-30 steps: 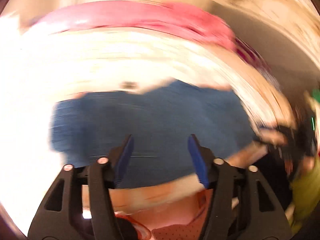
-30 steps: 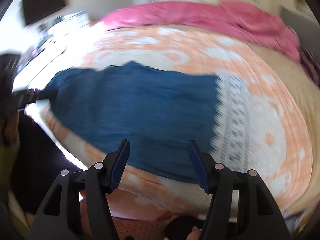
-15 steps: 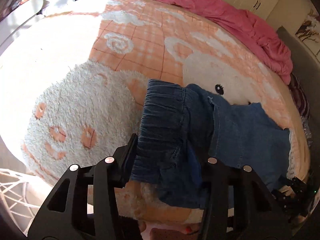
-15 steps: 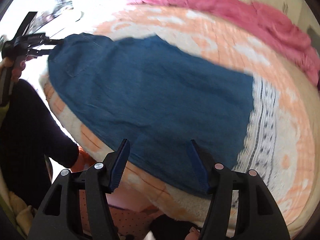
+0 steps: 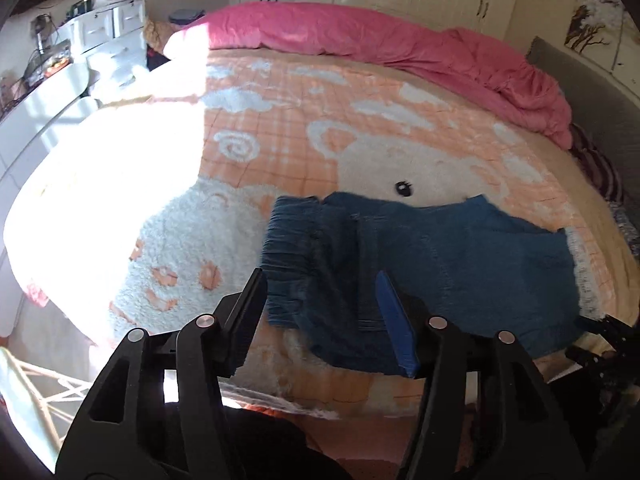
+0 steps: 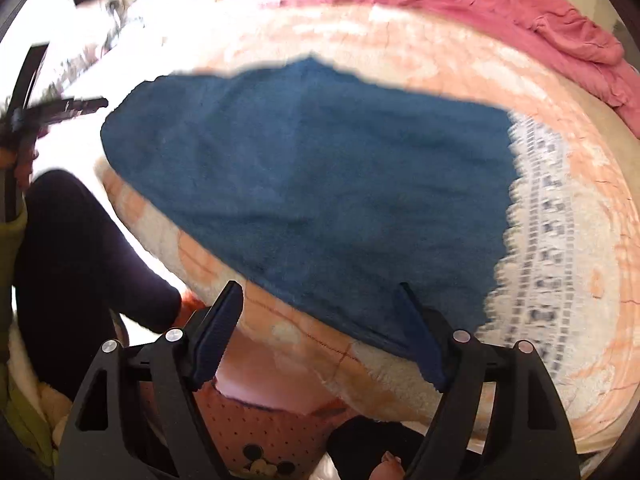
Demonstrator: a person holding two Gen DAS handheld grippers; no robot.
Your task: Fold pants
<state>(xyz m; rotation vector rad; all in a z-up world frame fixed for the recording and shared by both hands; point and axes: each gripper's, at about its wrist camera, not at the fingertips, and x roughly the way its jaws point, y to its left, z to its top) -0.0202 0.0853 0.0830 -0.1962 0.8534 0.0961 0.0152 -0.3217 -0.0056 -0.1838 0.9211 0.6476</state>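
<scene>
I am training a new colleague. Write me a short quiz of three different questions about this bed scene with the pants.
1. True or false: the left gripper is clamped shut on the waistband of the blue pants.
2. Multiple choice: what lies at the hem end of the pants? A) a white lace trim B) a leather belt C) a metal zipper
3. Fill in: the pants lie flat on an orange and white ____, and a pink quilt is bunched at the far side of the bed.

Key: 1 false, its fingers stand apart with nothing pinched, having just opened; 2 A; 3 blanket.
</scene>
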